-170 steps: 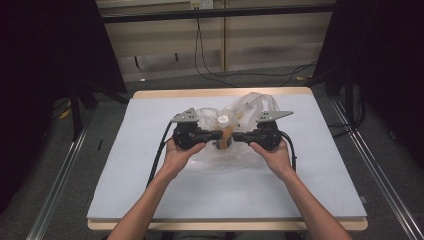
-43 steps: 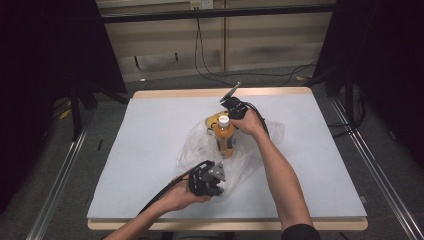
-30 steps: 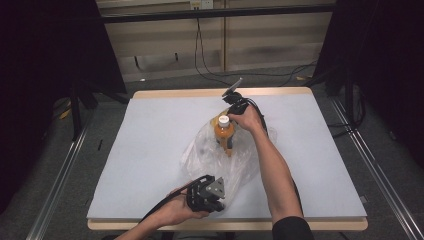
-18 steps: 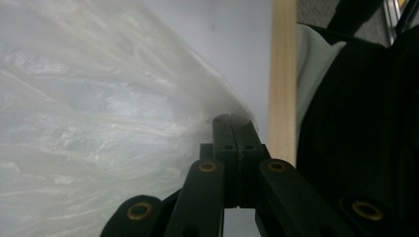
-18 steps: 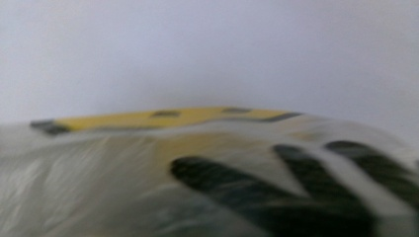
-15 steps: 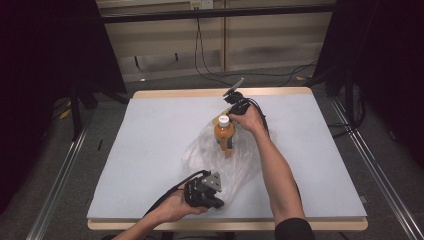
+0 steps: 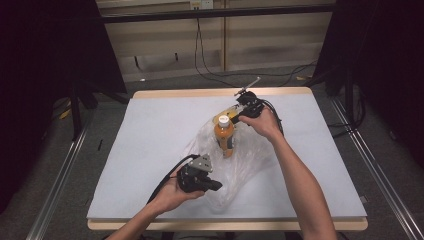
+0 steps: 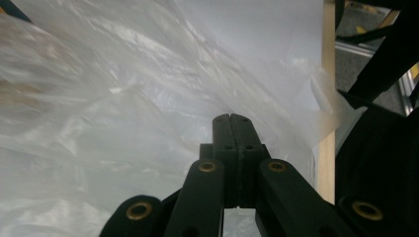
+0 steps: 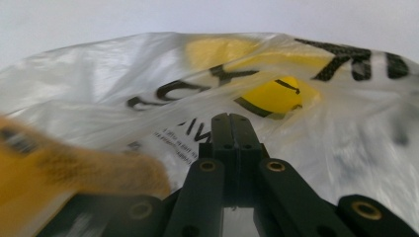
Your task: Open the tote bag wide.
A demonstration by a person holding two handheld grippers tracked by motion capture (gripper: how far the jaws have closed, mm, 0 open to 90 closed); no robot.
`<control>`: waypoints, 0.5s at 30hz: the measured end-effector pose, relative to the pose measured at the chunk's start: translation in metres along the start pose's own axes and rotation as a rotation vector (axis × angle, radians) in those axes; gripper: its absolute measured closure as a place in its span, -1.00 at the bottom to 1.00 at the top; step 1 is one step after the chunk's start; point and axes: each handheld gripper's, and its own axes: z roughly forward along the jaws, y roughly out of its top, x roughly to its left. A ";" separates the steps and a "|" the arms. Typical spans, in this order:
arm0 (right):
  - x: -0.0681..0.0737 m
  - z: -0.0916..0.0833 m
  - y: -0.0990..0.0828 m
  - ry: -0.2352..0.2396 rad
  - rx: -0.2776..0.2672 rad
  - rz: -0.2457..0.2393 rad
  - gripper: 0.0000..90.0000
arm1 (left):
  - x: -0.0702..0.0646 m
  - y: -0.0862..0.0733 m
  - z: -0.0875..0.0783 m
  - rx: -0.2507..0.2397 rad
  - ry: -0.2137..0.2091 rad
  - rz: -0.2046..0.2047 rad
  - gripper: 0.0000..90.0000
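A clear bag (image 7: 240, 160) lay mid-counter (image 7: 150, 130) with an orange bottle (image 7: 224, 136) standing inside it. The bag's near edge was pinched in the closed jaws of the left gripper (image 7: 212, 186). Its far edge was clamped in the closed jaws of the right gripper (image 7: 239, 116).

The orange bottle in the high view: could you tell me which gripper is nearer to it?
Right. The right gripper is just beyond the orange bottle, near its white cap, pinching the plastic bag. The left gripper is farther off, at the bag's near edge.
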 end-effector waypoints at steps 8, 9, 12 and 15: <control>0.009 -0.038 -0.040 0.045 -0.121 -0.020 1.00 | 0.020 0.007 0.000 -0.044 0.028 -0.043 1.00; 0.011 -0.040 -0.044 0.056 -0.130 -0.025 1.00 | 0.023 0.009 0.002 -0.040 0.028 -0.042 1.00; 0.020 -0.045 -0.053 0.066 -0.125 -0.055 1.00 | 0.030 0.016 0.005 -0.027 0.036 -0.039 1.00; 0.031 -0.045 -0.062 0.076 -0.097 -0.089 1.00 | 0.032 0.023 0.011 -0.066 0.031 -0.043 1.00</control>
